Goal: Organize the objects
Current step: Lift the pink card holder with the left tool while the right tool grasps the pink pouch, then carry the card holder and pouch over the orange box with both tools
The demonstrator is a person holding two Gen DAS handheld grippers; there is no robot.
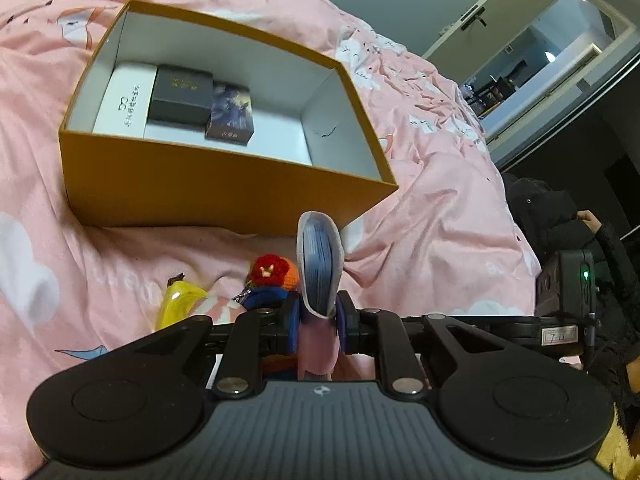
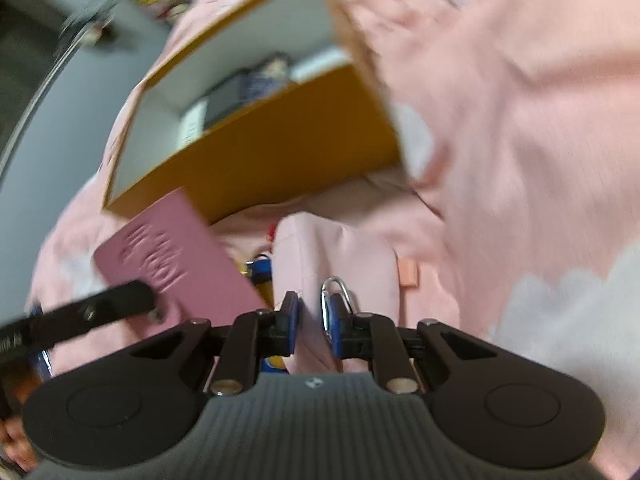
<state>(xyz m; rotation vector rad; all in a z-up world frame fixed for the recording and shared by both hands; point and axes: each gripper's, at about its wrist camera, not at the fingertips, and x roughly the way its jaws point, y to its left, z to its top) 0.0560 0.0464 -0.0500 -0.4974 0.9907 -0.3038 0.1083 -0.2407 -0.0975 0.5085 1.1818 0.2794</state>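
Transport looks like the step in hand: the left claw [image 1: 318, 320] is clamped on a pink booklet [image 1: 320, 264] above the bed [image 1: 440, 184], short of the orange box [image 1: 224, 192]. The right claw [image 2: 310, 320] pinches a pink pouch [image 2: 332, 256]. Next, the booklet needs lifting over the near wall. Inside lie a white box [image 1: 126, 100], a black box [image 1: 180, 94] and a dark card pack [image 1: 231, 114].

Black linkage arms, silver rivets; blue fingers [image 1: 293, 322]; ribbed grey housing; green LED.
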